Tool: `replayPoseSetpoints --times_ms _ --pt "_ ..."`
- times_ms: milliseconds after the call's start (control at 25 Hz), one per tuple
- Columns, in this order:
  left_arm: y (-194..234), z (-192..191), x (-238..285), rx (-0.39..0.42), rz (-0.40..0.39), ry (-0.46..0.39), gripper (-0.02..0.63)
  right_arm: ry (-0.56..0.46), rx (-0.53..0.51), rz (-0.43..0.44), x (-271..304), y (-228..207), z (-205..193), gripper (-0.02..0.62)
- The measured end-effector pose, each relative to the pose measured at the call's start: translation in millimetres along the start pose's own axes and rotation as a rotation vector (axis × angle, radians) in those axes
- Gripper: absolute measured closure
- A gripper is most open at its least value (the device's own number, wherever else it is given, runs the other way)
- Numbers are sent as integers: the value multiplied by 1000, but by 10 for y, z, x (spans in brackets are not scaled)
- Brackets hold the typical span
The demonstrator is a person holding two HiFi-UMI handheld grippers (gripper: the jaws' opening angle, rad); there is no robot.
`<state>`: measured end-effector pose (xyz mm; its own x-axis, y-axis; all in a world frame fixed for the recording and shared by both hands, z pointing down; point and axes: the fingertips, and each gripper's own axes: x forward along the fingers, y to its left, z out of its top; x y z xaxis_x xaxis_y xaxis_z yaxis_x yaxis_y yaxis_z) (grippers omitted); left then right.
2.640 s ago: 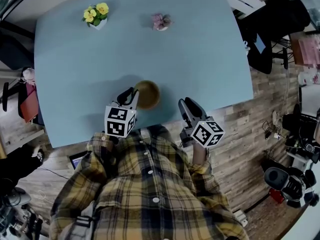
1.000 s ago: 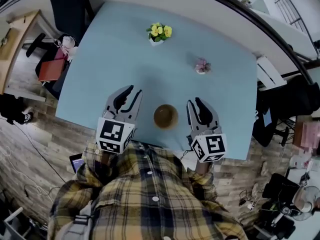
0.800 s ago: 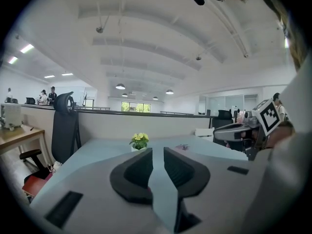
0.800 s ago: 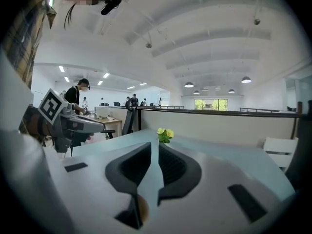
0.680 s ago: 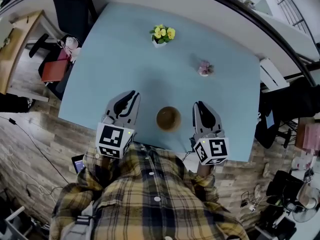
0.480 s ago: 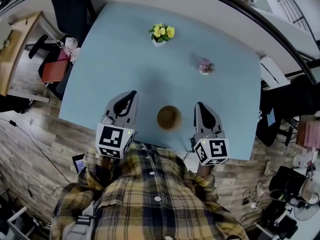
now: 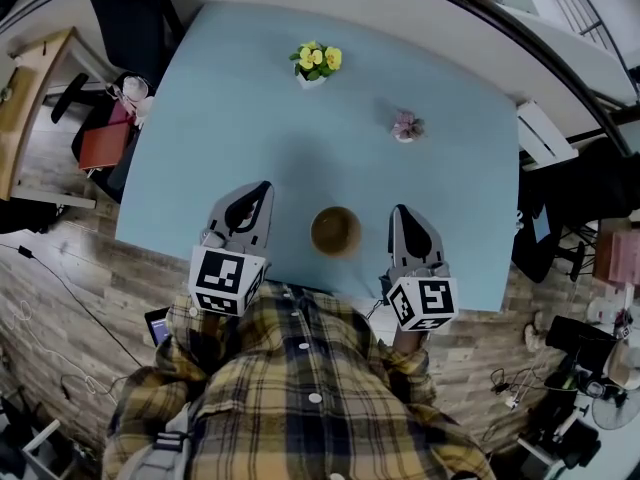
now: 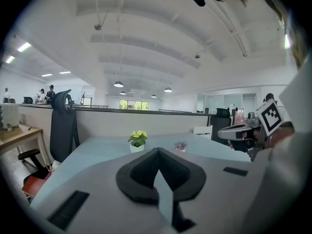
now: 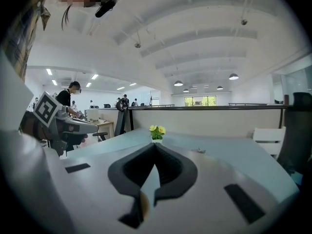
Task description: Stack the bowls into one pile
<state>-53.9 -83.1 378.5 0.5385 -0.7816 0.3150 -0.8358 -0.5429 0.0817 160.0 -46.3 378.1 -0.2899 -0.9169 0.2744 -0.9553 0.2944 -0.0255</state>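
Observation:
A brown bowl pile (image 7: 336,230) stands on the light blue table (image 7: 250,118) near its front edge, seen from above in the head view. My left gripper (image 7: 264,188) rests to the left of the pile, shut and empty, with a gap between them. To the pile's right my right gripper (image 7: 401,211) is also shut, with nothing in it. In the left gripper view the left gripper (image 8: 157,150) has its dark pads pressed together over the table. The right gripper (image 9: 155,146) looks the same in its own view. Neither gripper view shows the bowls clearly.
A white pot of yellow flowers (image 7: 313,63) and a small pink flower (image 7: 404,126) stand at the far side of the table. Chairs and a desk (image 7: 40,78) flank the table on the left. The person's plaid shirt (image 7: 300,388) fills the foreground.
Both grippers stood open beside the bowl pile a second ago and have since closed on nothing. Earlier still, the left gripper was at the bowl's rim. The hands have barely moved.

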Motion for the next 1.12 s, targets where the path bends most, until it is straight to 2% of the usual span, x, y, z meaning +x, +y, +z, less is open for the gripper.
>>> replayPoseSetpoints --times_ms 160,1120 --pt "4 -21 4 6 4 5 615 7 -32 7 2 41 -1 593" --pt "-16 -33 3 4 5 19 615 17 24 -33 -104 -98 -42 593"
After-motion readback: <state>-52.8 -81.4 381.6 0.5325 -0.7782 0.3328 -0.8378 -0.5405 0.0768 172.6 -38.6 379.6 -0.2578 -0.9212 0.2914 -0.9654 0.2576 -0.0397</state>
